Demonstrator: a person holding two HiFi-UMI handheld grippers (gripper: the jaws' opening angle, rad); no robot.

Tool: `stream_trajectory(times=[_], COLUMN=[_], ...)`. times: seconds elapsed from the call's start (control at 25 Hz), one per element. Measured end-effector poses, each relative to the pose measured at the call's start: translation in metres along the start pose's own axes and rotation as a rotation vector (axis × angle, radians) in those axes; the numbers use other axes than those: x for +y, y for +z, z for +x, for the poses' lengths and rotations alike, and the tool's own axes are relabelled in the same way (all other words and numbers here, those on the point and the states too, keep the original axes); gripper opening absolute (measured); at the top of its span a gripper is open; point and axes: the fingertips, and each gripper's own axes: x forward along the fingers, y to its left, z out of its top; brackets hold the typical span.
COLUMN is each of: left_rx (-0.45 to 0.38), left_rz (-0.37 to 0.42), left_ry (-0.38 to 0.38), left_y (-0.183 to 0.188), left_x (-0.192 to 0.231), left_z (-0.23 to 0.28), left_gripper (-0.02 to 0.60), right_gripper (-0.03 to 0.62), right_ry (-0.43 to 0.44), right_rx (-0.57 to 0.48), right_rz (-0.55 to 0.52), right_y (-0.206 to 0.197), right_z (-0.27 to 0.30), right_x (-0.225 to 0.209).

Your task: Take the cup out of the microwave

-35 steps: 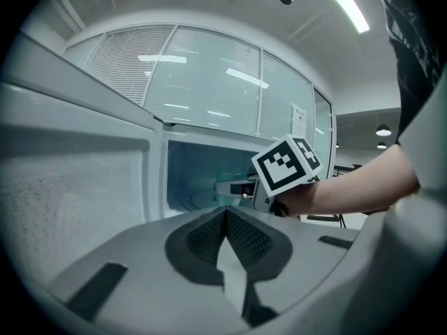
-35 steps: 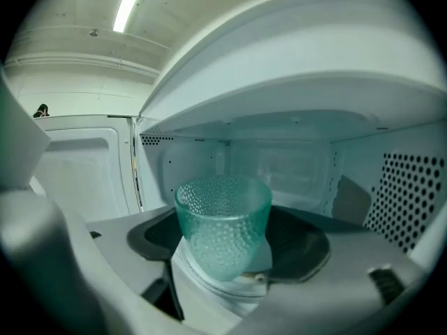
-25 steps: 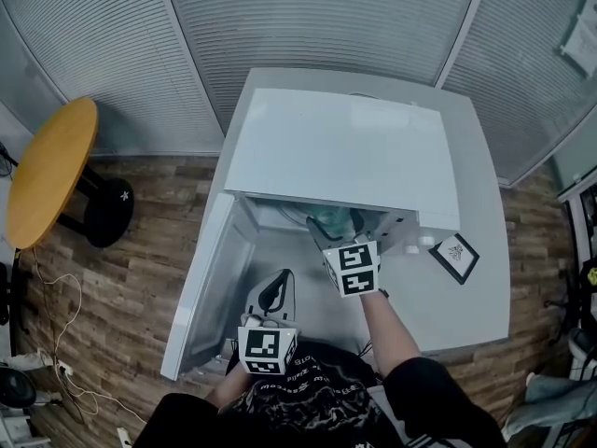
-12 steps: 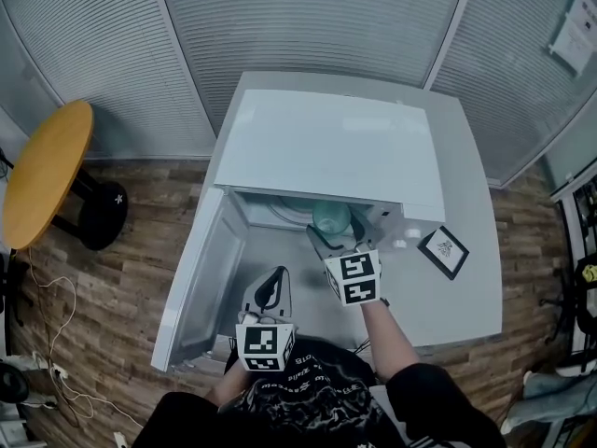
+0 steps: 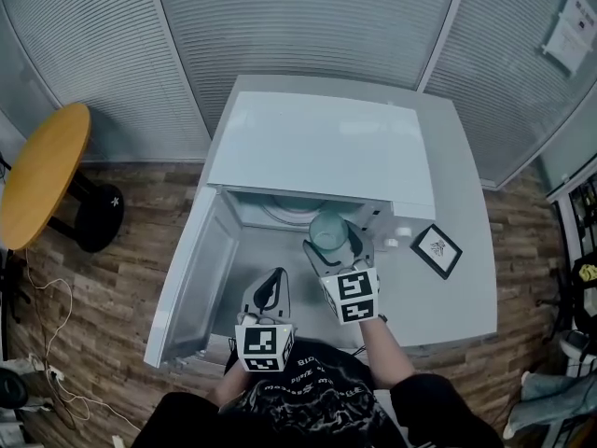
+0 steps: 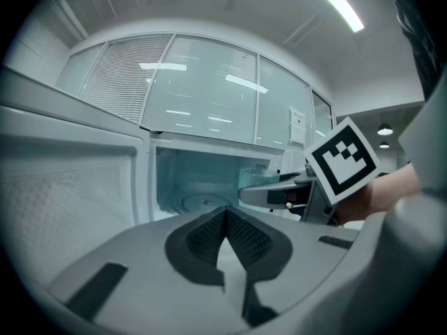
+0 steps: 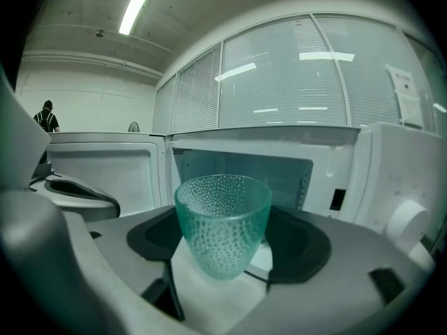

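Observation:
A green dimpled glass cup stands upright between the jaws of my right gripper, which is shut on it. The cup hangs just in front of the mouth of the white microwave. The microwave door is swung open to the left. Behind the cup in the right gripper view is the open cavity. My left gripper is shut and holds nothing, low in front of the opening and left of the right gripper. The bare turntable shows in the left gripper view.
The microwave stands on a white table, with a small black-framed card at its right. A round wooden side table stands on the floor at the left, cables below it. Blinds cover the glass walls behind. A person stands far off.
My right gripper has drawn back toward me with the cup, which has come out of the cavity to just in front of the opening. The left gripper has stayed put.

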Motion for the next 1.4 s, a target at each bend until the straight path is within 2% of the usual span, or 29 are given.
stream_trajectory(times=[0.84, 1.4], left_rx=[-0.017, -0.029], left_rz=[0.011, 0.034], left_ry=[-0.004, -0.037], left_y=[-0.004, -0.003], left_x=[-0.016, -0.035], left_z=[-0.009, -0.014], left_gripper=[0.006, 0.006], right_gripper=[0.371, 0.371], right_ry=[-0.084, -0.115], right_rx=[0.021, 0.037], right_rz=[0.027, 0.056], right_y=[-0.032, -0.055], right_z=[-0.067, -0.104], right_x=[-0.009, -0.008])
